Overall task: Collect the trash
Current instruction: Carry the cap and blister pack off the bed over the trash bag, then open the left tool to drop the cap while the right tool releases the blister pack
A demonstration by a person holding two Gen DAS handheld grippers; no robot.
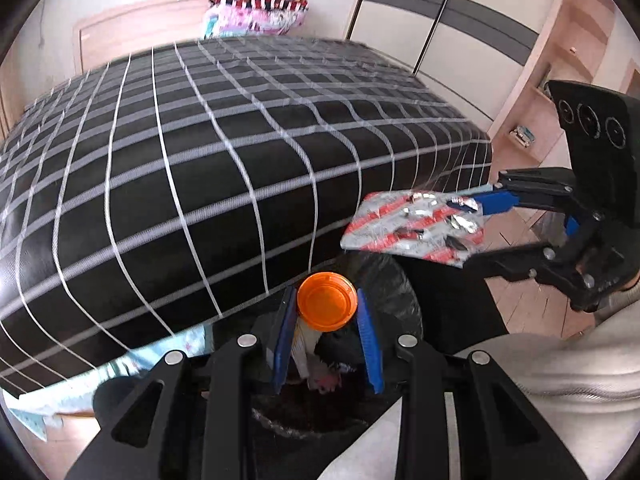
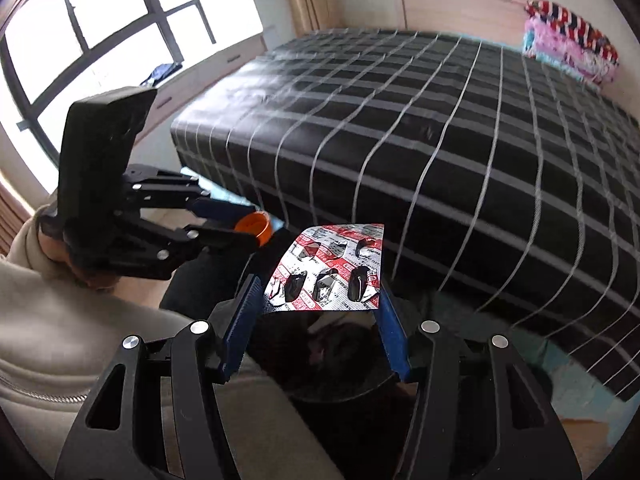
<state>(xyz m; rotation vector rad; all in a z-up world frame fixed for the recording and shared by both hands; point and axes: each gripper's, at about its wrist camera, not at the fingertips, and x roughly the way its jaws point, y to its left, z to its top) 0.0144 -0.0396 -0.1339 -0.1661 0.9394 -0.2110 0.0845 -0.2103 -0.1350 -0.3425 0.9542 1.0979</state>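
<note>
My left gripper (image 1: pixel 327 312) is shut on an orange bottle cap (image 1: pixel 326 301), held above a black-lined trash bin (image 1: pixel 384 280) with trash inside. The cap and left gripper also show in the right wrist view (image 2: pixel 256 227). My right gripper (image 2: pixel 320 300) is shut on an empty silver and red blister pack (image 2: pixel 328 268), also above the bin's dark opening (image 2: pixel 332 356). In the left wrist view the right gripper (image 1: pixel 476 232) holds the pack (image 1: pixel 416 224) at the right, a little above and beside the cap.
A bed with a black, white-checked cover (image 1: pixel 200 152) fills the space ahead, with folded colourful bedding (image 1: pixel 256 8) at its head. A wardrobe (image 1: pixel 448 20) and shelves (image 1: pixel 560 80) stand at the right. A window (image 2: pixel 100 28) is at the left. My beige sleeves (image 2: pixel 80 340) are close below.
</note>
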